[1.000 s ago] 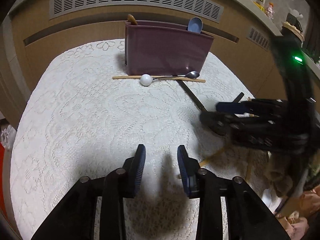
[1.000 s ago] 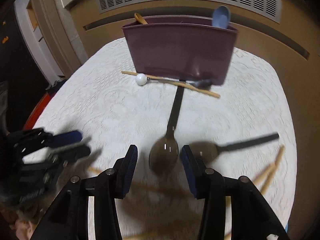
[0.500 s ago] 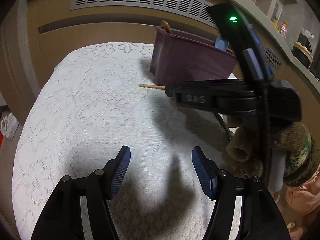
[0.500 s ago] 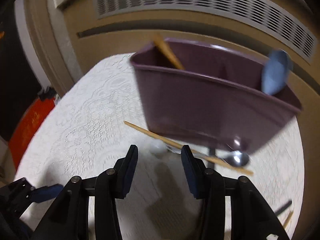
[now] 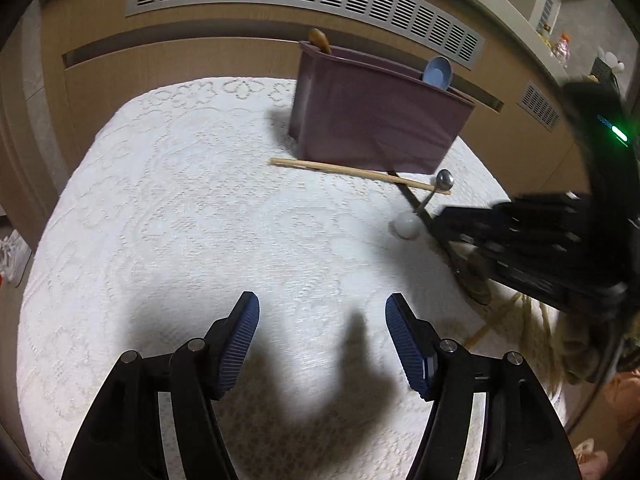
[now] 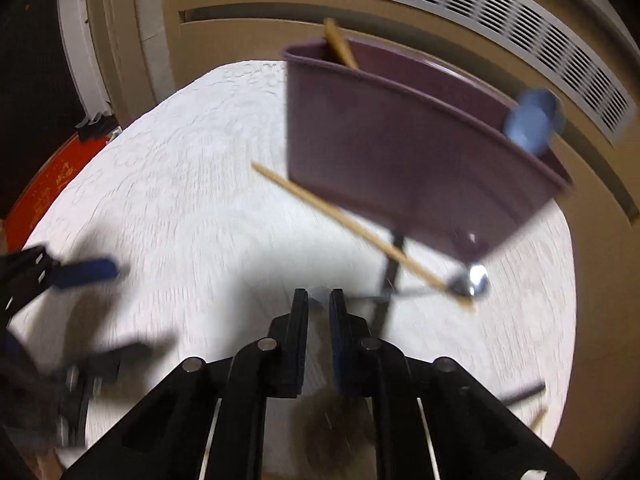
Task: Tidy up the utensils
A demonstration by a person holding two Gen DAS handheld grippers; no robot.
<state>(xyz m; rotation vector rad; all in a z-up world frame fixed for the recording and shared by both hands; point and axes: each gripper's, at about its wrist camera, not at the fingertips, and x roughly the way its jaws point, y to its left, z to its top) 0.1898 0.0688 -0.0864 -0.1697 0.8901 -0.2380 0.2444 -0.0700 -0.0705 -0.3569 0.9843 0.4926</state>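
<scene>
Purple bin [image 5: 376, 120]: upright at the far side of the lace tablecloth [image 5: 180, 220]; holds a blue spoon [image 5: 437, 73] and a wooden handle [image 5: 320, 39]. In front of the bin: chopstick [image 5: 356, 173], metal spoon [image 5: 440, 184] with white ball end [image 5: 406, 227]. Left gripper [image 5: 322, 340]: fingers apart, empty. Right gripper [image 6: 319, 312]: fingers nearly together around the white ball end, though blurred.

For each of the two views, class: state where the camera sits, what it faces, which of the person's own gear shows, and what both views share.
Left wrist: on the left claw, open above the lace cloth, facing the purple bin; the right claw's body shows at right.
Right wrist: on the right claw, nearly shut on the white-knobbed spoon, blurred; the left claw shows at left.
Shared: bin, blue spoon, chopstick.
</scene>
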